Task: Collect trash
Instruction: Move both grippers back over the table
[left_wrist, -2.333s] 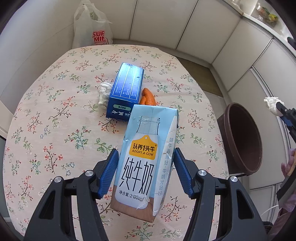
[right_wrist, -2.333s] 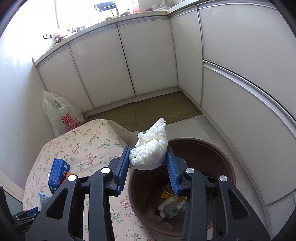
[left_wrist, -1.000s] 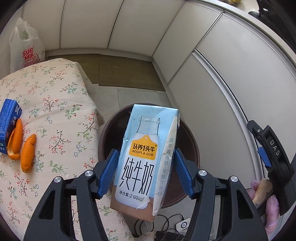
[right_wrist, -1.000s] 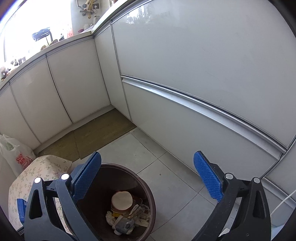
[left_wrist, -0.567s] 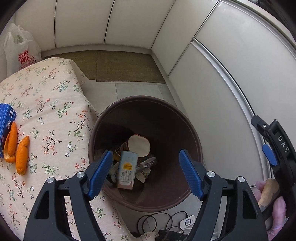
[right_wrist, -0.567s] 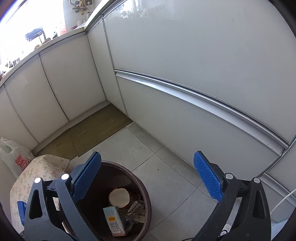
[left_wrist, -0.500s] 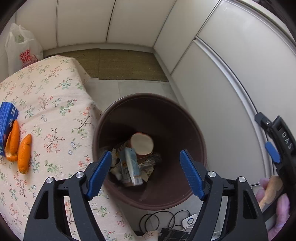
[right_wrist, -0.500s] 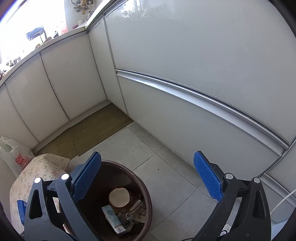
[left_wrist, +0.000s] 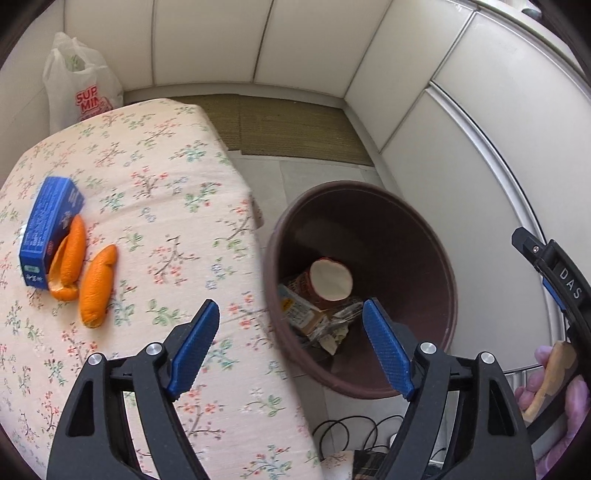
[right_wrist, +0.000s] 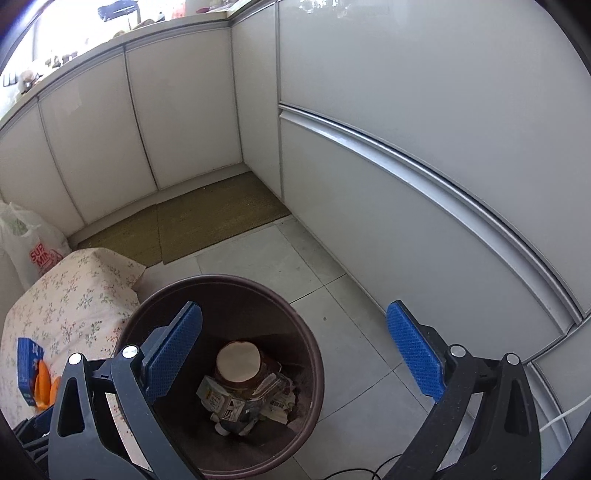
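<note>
My left gripper (left_wrist: 290, 310) hangs over the table edge and the near rim of the brown bin (left_wrist: 406, 236); its jaws are opening with nothing between them. The milk carton (left_wrist: 295, 310) lies inside the bin beside a round white-topped cup (left_wrist: 330, 278). On the floral table (left_wrist: 166, 184) lie two orange peels (left_wrist: 98, 284) and a blue box (left_wrist: 48, 229). My right gripper (right_wrist: 293, 310) stands wide open and empty above the bin (right_wrist: 229, 277), where the carton (right_wrist: 212, 397) and cup (right_wrist: 236, 360) show among scraps.
A white plastic bag (left_wrist: 85, 88) stands behind the table. A woven mat (right_wrist: 207, 218) lies by the white cabinets (right_wrist: 406, 147). Cables (left_wrist: 354, 428) trail on the tiled floor near the bin. A hand (left_wrist: 576, 398) shows at the right edge.
The left gripper let go of the milk carton, which fell into the bin and tipped over. Its jaws widened and it swung left toward the table. The right gripper dipped toward the bin.
</note>
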